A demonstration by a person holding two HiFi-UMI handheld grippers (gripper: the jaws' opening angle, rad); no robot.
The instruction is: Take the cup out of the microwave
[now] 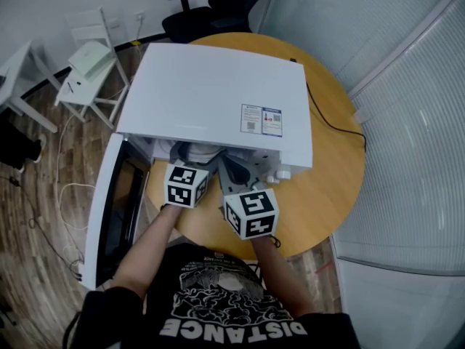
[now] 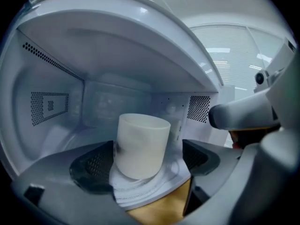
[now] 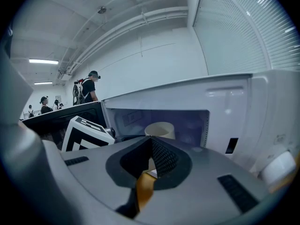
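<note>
A white cup [image 2: 140,144] stands on the round turntable plate [image 2: 154,186] inside the open white microwave [image 1: 218,93]. My left gripper [image 2: 146,153] reaches into the cavity, open, with one pad [image 2: 91,165] on each side of the cup and neither pressing on it. From the head view only its marker cube [image 1: 187,185] shows at the oven's mouth. My right gripper [image 3: 151,142] hangs just outside the opening with its jaws shut on nothing; the cup's rim [image 3: 160,129] shows beyond its tips. Its cube [image 1: 251,213] sits right of the left one.
The microwave sits on a round wooden table [image 1: 327,180], its door [image 1: 109,202] swung open to the left. A black cable [image 1: 327,115] runs across the table. A white chair [image 1: 91,71] and a black office chair [image 1: 192,13] stand behind. People [image 3: 89,88] stand far off.
</note>
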